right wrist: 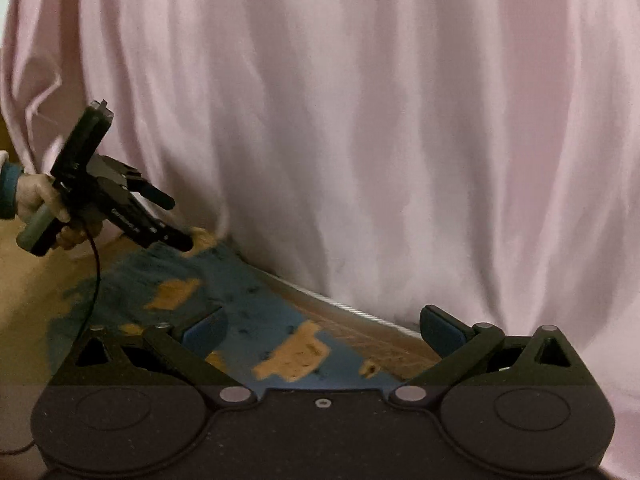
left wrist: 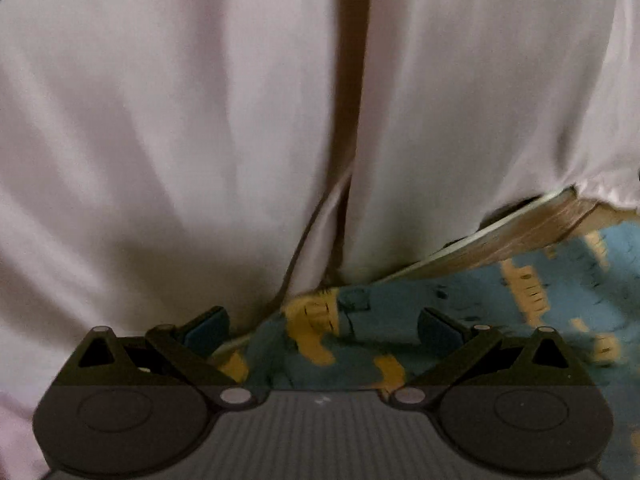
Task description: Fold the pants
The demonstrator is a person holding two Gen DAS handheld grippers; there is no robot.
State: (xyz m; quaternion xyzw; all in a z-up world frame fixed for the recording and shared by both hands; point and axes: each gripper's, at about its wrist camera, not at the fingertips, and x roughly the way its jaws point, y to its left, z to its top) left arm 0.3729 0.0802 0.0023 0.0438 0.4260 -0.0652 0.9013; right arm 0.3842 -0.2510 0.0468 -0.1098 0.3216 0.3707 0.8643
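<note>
The pants (right wrist: 240, 304) are blue fabric with yellow patches, lying flat on a brown surface. They fill the lower right of the left wrist view, pants (left wrist: 460, 300). My right gripper (right wrist: 324, 328) hovers open over their near part with nothing between its fingers. My left gripper (right wrist: 170, 220) shows at the left of the right wrist view, held by a hand (right wrist: 36, 196). It is open, and its lower finger (right wrist: 180, 242) reaches the far corner of the pants. In its own view the left gripper (left wrist: 324, 330) is open over the fabric's edge.
A pink cloth (right wrist: 360, 120) hangs in folds right behind the surface and fills the background. In the left wrist view two pink cloth (left wrist: 160, 120) panels part at a brown gap (left wrist: 352, 80). The surface's pale edge (right wrist: 360, 314) runs diagonally under the cloth. A thin cable (right wrist: 96, 280) trails from the left gripper.
</note>
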